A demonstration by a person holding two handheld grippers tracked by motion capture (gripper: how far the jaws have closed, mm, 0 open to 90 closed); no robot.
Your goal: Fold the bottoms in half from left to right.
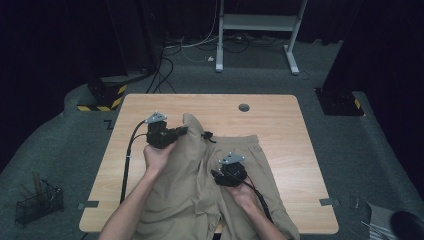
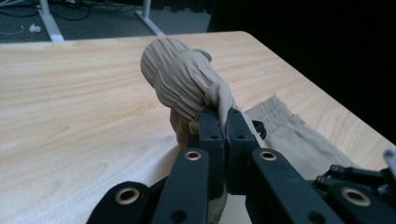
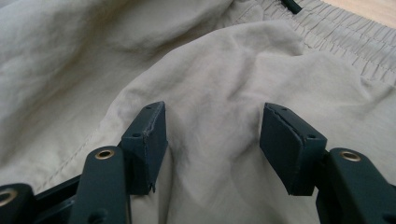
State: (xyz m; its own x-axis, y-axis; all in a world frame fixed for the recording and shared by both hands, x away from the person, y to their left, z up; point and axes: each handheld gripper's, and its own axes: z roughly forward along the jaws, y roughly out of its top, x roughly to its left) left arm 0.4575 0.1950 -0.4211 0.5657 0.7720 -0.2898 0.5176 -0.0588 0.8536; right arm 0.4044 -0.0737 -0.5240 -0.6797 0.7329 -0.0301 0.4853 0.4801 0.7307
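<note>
The shorts (image 1: pixel 200 185) are lying crumpled along the tabletop's (image 1: pixel 280 120) near edge, waistband toward the far edge. The left gripper (image 2: pixel 224 122) is pinching the gathered waistband (image 2: pixel 180 77), jaws pressed together on it and lifting it. The right gripper (image 3: pixel 212 140) is hovering over the cloth, jaws spread. It should probably bite a firm fold before both pull apart evenly.

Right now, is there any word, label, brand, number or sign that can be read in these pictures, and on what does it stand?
None: no readable text stands on anything.
The shorts are plain beige cloth with no label in sight.
The table is bare wood.
The left gripper and right gripper carry no marking.
The floor base bears yellow and black stripes, no words.
</note>
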